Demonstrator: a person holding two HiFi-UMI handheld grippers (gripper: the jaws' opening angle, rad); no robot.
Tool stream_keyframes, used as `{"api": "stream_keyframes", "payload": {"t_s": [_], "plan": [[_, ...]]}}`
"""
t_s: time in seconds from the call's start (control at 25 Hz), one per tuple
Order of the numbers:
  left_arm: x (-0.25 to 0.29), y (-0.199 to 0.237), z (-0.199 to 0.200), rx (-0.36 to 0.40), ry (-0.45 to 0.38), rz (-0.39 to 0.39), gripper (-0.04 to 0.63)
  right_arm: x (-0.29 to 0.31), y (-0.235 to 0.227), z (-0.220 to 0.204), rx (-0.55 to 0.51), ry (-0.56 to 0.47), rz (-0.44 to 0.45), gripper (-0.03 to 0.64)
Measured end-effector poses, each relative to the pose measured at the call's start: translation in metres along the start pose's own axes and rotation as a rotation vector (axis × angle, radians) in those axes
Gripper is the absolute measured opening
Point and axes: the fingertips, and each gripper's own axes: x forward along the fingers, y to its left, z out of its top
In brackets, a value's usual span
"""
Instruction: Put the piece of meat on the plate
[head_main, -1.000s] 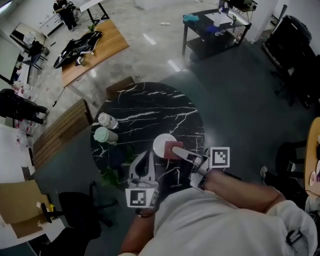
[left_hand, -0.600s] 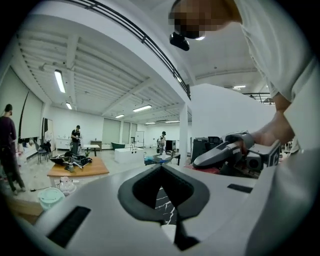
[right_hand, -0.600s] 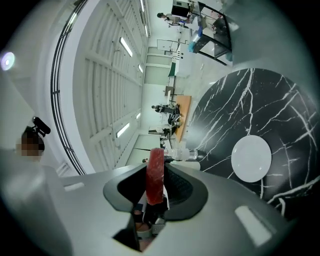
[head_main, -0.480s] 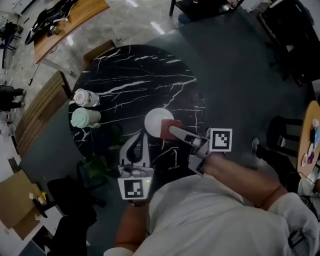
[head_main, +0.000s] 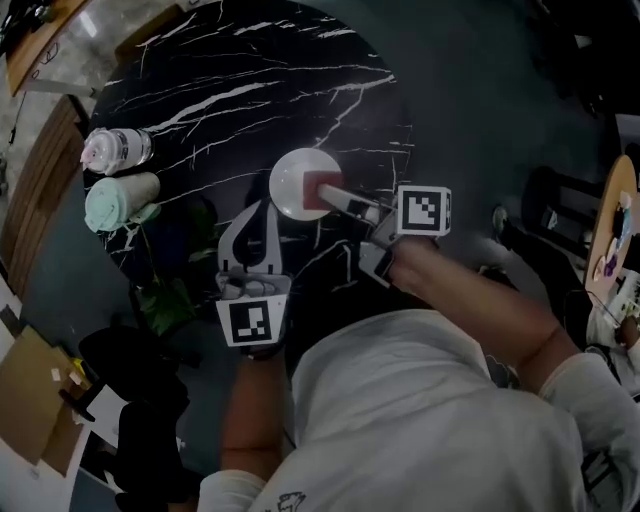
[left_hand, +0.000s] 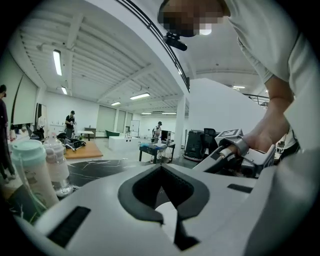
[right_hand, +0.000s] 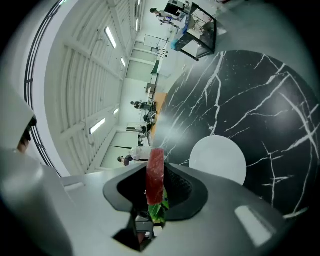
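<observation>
A white round plate lies on the black marble table. My right gripper comes in from the right and is shut on the red piece of meat, which hangs over the plate's right part. Whether the meat touches the plate I cannot tell. In the right gripper view the meat stands edge-on between the jaws of my right gripper, with the plate just beyond. My left gripper points at the plate's near left rim, shut and holding nothing. In the left gripper view my left gripper shows the plate through its gap.
A clear bottle and a mint-green cup lie at the table's left side. Green leaves show by the near left edge. A person's arms and white shirt fill the foreground.
Both grippers have sunk toward the table. The meat has stayed in the right gripper and moved from the plate's right edge further over the plate.
</observation>
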Motion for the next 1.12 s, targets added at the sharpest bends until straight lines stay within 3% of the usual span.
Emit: {"api": "stream_keyframes", "payload": {"t_s": [0.12,0.28,0.44,0.76,1.12], "plan": [[0.005,0.007,-0.018,-0.033,0.023,-0.001,0.006,0.013,-0.019,0.0,-0.031,0.008,-0.008,0.09],[0.01,0.018,-0.029,-0.032,-0.002,0.001,0.006,0.025,-0.065,-0.011,0.041,0.023,-0.119,0.089],[0.015,0.019,-0.045,-0.066,0.002,0.006,0.006,0.034,-0.087,-0.012,0.009,0.051,-0.165,0.089],[0.016,0.014,-0.069,-0.101,0.039,-0.04,0.006,0.046,-0.103,-0.022,-0.038,0.087,-0.222,0.091],[0.021,0.012,-0.068,-0.139,0.004,-0.072,0.006,0.05,-0.109,-0.029,-0.088,0.113,-0.266,0.091]]}}
